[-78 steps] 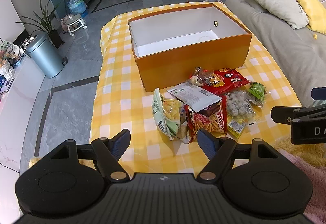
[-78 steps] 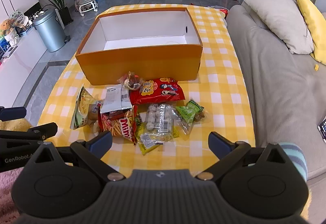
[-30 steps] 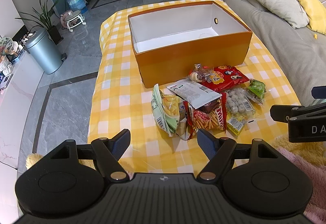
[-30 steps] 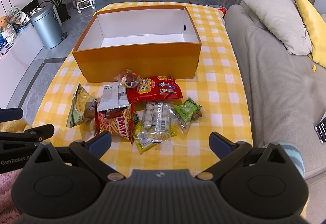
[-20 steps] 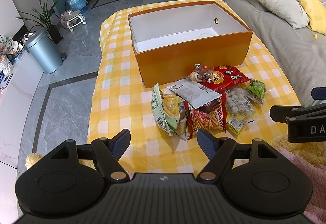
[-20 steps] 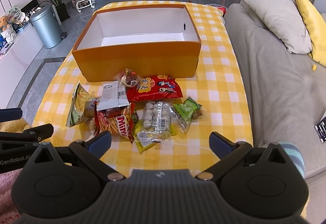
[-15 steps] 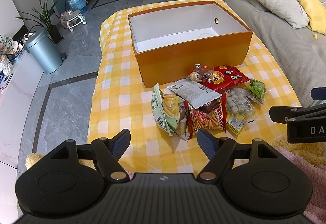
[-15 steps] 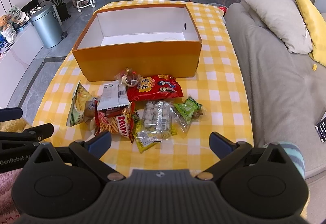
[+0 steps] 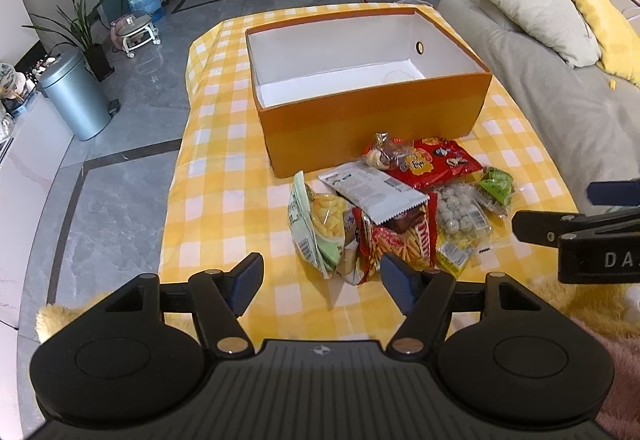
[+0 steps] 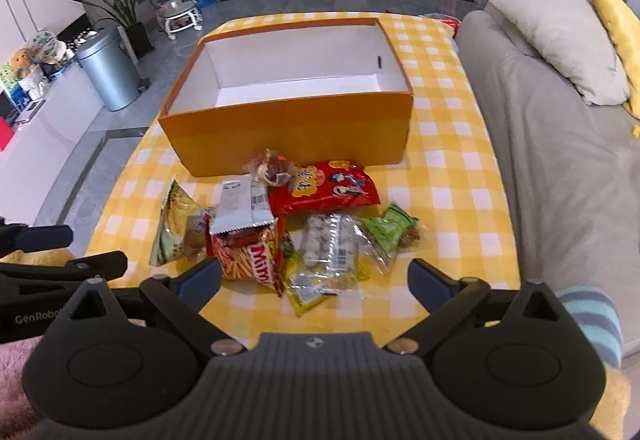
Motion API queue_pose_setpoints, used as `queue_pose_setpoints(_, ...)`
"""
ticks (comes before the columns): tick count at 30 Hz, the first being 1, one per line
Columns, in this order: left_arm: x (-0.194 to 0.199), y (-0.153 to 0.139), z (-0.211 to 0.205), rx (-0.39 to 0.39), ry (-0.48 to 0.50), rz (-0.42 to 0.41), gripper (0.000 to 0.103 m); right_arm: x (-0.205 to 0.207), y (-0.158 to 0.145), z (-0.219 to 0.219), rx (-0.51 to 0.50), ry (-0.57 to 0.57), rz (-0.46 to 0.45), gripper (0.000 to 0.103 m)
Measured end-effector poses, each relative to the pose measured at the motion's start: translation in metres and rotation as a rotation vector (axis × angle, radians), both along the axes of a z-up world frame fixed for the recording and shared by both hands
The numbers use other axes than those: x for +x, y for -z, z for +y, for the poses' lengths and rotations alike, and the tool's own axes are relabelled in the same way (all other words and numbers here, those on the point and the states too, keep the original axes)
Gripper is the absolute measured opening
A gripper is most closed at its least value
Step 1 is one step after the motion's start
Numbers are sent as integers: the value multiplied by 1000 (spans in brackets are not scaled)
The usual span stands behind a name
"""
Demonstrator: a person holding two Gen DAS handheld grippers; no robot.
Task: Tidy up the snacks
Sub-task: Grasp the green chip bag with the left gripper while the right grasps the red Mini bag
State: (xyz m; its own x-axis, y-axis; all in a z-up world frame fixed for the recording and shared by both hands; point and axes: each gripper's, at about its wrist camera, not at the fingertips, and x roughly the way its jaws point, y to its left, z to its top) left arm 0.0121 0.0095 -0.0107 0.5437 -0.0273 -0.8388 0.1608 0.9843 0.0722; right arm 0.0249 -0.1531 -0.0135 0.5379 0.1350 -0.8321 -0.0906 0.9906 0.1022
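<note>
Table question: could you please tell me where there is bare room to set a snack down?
The orange box is bare inside. The cloth is free left of the green chip bag, and right of the box and red bag, toward the sofa. Between box and grippers, the packets overlap in a crowded pile.

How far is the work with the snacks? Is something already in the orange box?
Nothing looks done: the orange box shows only its white inside. Nothing is in hand; the left gripper and right gripper are open, short of the snack pile on the table. All packets remain.
</note>
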Motion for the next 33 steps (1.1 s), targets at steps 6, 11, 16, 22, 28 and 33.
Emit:
queue_pose_setpoints(6,13,2,5,-66,5,5,73,13,10,0,29,-27,0,83)
queue_pose_setpoints(11,26,10,7,-88,18,27,73,26,29,3,74,-36,39,83)
queue_pose_setpoints(16,38,26,7,-83,32,57,74,38,51,14,95,-72,74,83)
queue_pose_setpoints(22,52,42,14,-83,22,89,80,54,78,22,99,-91,132,84)
queue_pose_setpoints(28,68,55,23,-160,5,132,84,65,96,38,82,-159,161,86)
queue_pose_setpoints(33,83,71,22,-138,19,163,84,76,109,49,51,-184,173,86)
